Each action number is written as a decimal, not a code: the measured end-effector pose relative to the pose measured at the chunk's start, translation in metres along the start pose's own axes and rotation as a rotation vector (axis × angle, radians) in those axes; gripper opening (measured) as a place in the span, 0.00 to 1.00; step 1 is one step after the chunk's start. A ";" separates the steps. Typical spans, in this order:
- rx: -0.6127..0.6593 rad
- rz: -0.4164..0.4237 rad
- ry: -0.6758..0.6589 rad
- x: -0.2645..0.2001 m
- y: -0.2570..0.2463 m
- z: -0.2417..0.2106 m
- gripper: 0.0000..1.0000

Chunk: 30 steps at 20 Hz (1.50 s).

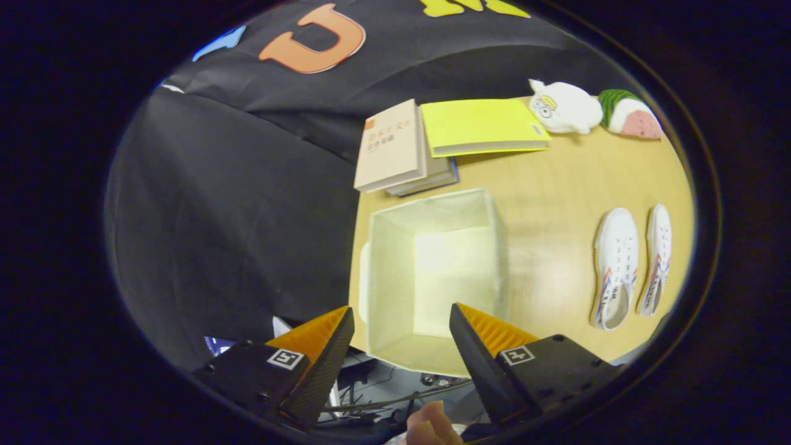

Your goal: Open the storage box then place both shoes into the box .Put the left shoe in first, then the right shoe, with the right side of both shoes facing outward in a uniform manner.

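The storage box [432, 272] stands open on the bench [556, 185], just ahead of the tool [401, 324] and partly between its fingers; its pale, fabric-like walls form a square well and nothing lies inside, so the opening step looks done while both shoes are yet to go in. The two white shoes [630, 266] lie side by side on the wood-toned bench, well apart from the box, soles down, lace-up canvas by the look of them with coloured stripes along their sides; which is the left I cannot tell for sure. The tool hangs open and empty above the box's near rim, its fingers spread wide with ribbed inner faces. Beyond the box rests a stack of books [398, 151] with matte covers, a flat yellow book [482, 127] touching it, and farther off a soft white plush toy [565, 108] beside a green-and-pink plush [630, 114]. A fingertip [429, 423] shows beneath the tool.
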State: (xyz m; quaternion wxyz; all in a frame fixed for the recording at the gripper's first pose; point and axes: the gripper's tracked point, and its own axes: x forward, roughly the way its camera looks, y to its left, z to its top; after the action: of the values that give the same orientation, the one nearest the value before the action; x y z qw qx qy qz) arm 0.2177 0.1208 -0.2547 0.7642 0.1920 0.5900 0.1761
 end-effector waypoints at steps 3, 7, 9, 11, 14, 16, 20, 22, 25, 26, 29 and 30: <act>0.039 -0.038 0.024 -0.008 -0.058 -0.010 1.00; 0.054 -0.116 0.036 -0.012 -0.133 -0.011 1.00; 0.044 -0.182 0.045 -0.013 -0.171 -0.013 1.00; 0.024 -0.237 0.065 -0.013 -0.206 -0.018 1.00; -0.009 -0.302 0.075 -0.010 -0.251 -0.020 0.99; -0.019 -0.333 0.070 -0.009 -0.278 -0.019 0.99; -0.044 -0.469 0.084 0.001 -0.339 -0.019 0.96; -0.074 -0.496 0.115 0.009 -0.354 -0.023 0.82; -0.152 -0.526 0.080 0.020 -0.366 -0.019 0.71; -0.170 -0.523 0.063 0.025 -0.368 -0.017 0.67; -0.135 -0.459 0.060 0.038 -0.363 -0.019 0.46; -0.113 -0.429 0.060 0.043 -0.360 -0.019 0.36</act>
State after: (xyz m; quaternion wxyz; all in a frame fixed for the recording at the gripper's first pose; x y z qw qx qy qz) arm 0.2245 -0.1678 -0.4755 0.7759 0.0139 0.6289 0.0478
